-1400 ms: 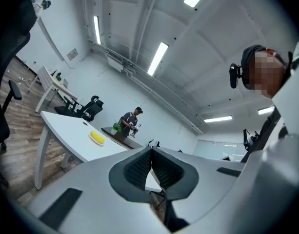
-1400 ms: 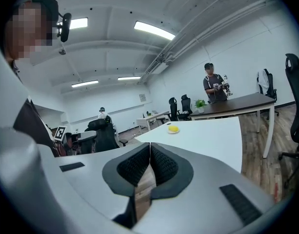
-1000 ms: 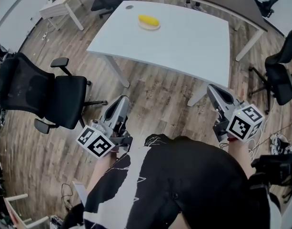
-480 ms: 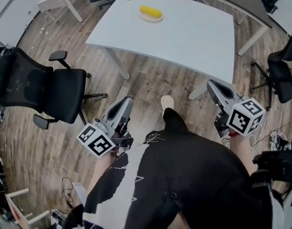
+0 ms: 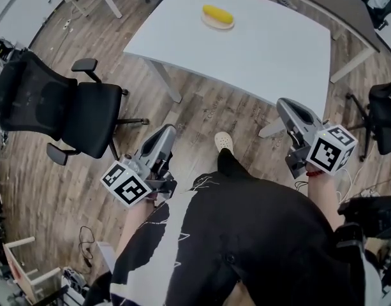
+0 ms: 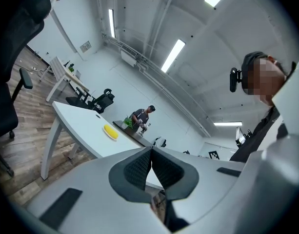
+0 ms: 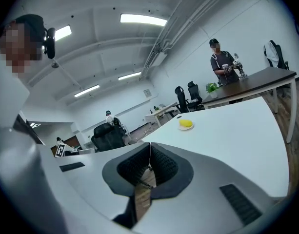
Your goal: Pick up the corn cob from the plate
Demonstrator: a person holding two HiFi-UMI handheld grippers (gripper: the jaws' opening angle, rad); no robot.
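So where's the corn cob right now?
In the head view, top centre: the corn cob lies on its plate near the far edge of the white table.

We wear a black top (image 5: 265, 247) with a white panel (image 5: 150, 260) at seven o'clock, crossed by thin black crack-like lines, and a cream clog (image 5: 224, 141). Our left gripper (image 5: 168, 131) and right gripper (image 5: 285, 104) are pale grey shells with black ribbed pads (image 6: 139, 168). Each carries a white cube (image 5: 126, 185) printed with black square markers.
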